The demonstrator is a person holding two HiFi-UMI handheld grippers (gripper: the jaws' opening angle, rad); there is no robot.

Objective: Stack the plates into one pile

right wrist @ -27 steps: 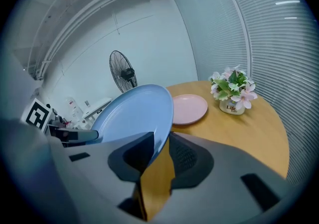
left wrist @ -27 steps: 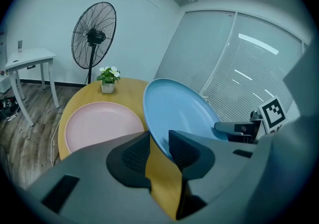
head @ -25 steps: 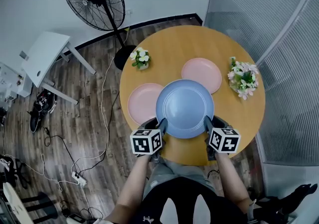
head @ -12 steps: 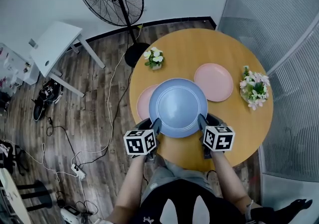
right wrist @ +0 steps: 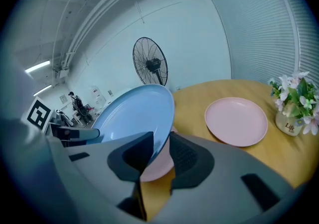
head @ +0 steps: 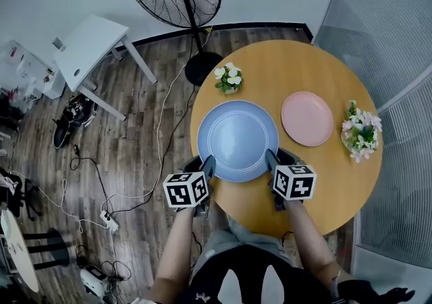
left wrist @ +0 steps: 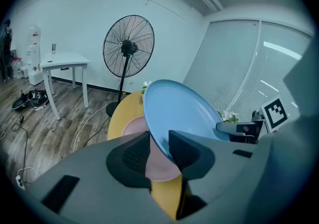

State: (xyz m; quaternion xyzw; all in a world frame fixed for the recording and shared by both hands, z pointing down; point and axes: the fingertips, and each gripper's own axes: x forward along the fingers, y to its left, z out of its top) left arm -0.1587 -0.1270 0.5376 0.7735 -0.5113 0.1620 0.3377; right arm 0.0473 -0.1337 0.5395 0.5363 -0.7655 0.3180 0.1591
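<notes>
Head view: the blue plate (head: 237, 139) has travelled left since a second ago, from between the two pink plates to right over the left pink plate (left wrist: 132, 128) (now hidden from above). The left gripper (head: 208, 163) and right gripper (head: 270, 159) each pinch its near rim. It is round, pale blue and glossy, held above the table (head: 270, 66). The right pink plate (head: 307, 118) lies apart.
</notes>
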